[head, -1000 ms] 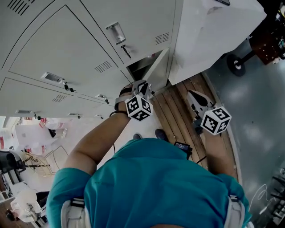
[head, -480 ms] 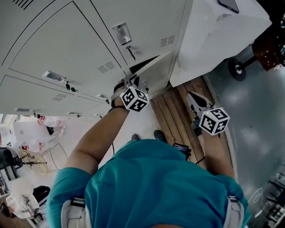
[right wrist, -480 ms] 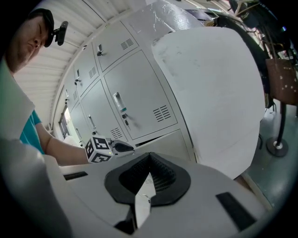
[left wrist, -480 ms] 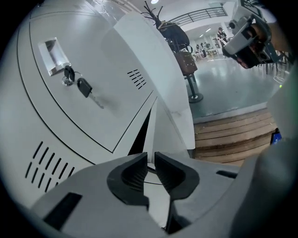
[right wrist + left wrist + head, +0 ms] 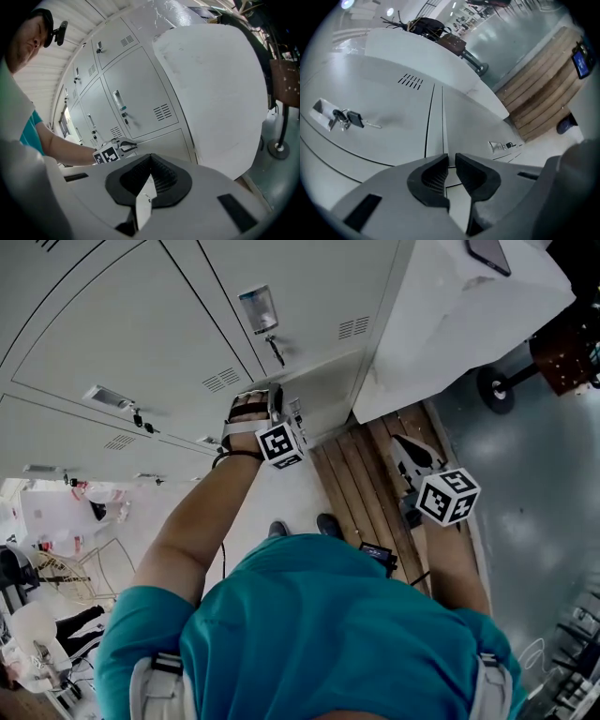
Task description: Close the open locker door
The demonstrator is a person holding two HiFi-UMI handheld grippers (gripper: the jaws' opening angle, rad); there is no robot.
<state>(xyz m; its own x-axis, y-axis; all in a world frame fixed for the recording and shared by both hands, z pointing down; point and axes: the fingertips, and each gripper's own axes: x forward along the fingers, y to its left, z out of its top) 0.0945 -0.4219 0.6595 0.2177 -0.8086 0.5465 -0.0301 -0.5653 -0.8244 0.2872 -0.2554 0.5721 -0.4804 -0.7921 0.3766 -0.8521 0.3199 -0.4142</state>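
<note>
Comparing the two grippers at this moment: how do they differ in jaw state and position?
Jaws: the left gripper shows a narrow gap between its jaws with nothing in it, while the right gripper has its jaws meeting at the tips. Position: the left gripper is up at the lower locker door, while the right gripper hangs back over the wooden boards, away from the lockers. Shared: neither holds anything.

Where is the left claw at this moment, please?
In the head view the left claw sits just left of centre, at the lower locker door, right below the key hanging from the locker above.
</note>
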